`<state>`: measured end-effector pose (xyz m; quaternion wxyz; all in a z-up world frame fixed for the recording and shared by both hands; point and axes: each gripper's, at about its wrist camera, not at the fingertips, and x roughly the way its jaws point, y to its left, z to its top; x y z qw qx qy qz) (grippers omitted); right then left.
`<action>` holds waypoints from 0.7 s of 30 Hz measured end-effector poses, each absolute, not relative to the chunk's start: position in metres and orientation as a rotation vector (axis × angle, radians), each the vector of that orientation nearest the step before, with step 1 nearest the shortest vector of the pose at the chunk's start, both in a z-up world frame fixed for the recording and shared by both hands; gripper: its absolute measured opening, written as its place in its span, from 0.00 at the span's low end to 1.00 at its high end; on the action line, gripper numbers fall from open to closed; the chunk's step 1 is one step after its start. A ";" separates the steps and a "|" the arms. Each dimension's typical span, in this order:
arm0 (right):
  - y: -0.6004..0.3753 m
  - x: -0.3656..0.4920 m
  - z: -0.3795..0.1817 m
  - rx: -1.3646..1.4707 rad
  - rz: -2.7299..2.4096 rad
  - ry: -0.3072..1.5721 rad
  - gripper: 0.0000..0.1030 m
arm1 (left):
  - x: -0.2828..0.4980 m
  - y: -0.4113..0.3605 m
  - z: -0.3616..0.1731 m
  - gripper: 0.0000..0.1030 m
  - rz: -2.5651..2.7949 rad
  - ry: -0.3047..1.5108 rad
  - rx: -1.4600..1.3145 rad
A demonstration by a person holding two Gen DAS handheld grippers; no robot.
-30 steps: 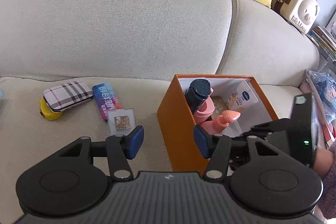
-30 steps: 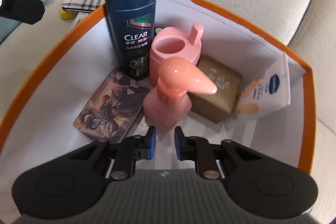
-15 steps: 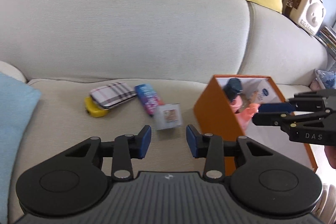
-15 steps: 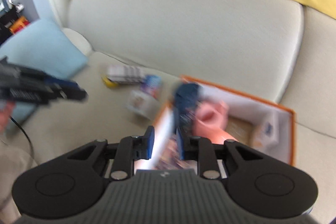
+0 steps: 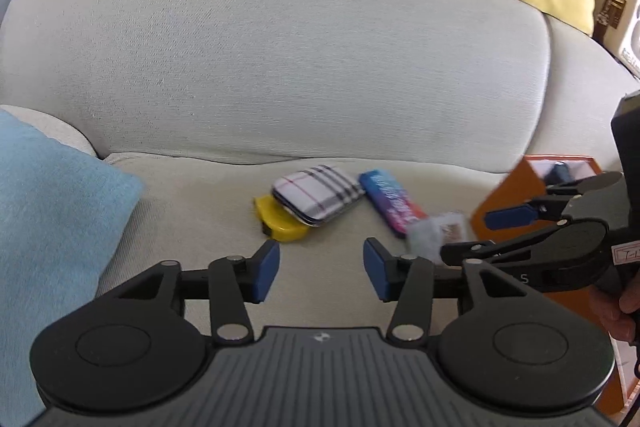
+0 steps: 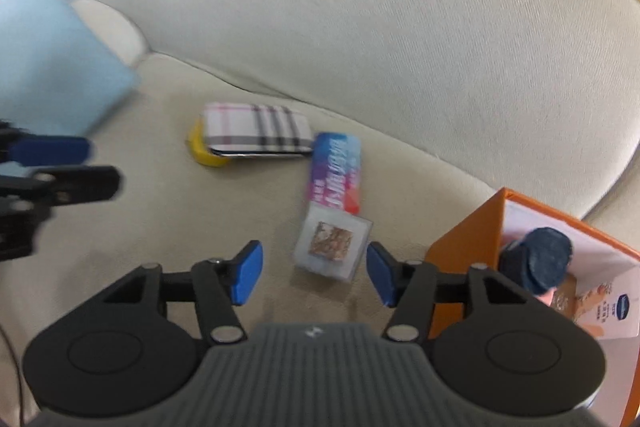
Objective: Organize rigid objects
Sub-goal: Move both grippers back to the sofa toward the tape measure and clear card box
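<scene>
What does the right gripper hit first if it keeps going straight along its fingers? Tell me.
Most likely the small clear square case: it lies on the sofa seat just ahead of the open right gripper, slightly right of centre. Beyond it lies the blue-and-pink packet. The frame is blurred, so depth is uncertain.

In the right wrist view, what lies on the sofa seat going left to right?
Light blue cushion → yellow object under the plaid case → blue-and-pink packet → clear square case → orange box.
</scene>
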<state>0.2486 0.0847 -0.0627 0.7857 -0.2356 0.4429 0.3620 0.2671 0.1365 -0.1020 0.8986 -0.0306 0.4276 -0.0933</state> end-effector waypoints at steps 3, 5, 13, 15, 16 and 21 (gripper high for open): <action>0.099 0.259 -0.077 -0.523 0.726 0.988 0.63 | 0.286 0.143 -0.118 0.67 -0.193 0.907 -0.036; 0.104 0.265 -0.084 -0.532 0.705 1.003 0.63 | 0.298 0.145 -0.130 0.71 -0.174 0.926 -0.006; 0.111 0.284 -0.106 -0.516 0.700 1.044 0.50 | 0.333 0.134 -0.164 0.76 -0.219 0.958 0.101; 0.117 0.286 -0.105 -0.513 0.729 1.031 0.49 | 0.338 0.132 -0.170 0.77 -0.218 0.968 0.099; 0.120 0.286 -0.104 -0.509 0.747 1.027 0.49 | 0.342 0.132 -0.173 0.77 -0.214 0.973 0.092; 0.135 0.288 -0.100 -0.510 0.825 1.011 0.49 | 0.348 0.129 -0.185 0.78 -0.206 0.986 0.097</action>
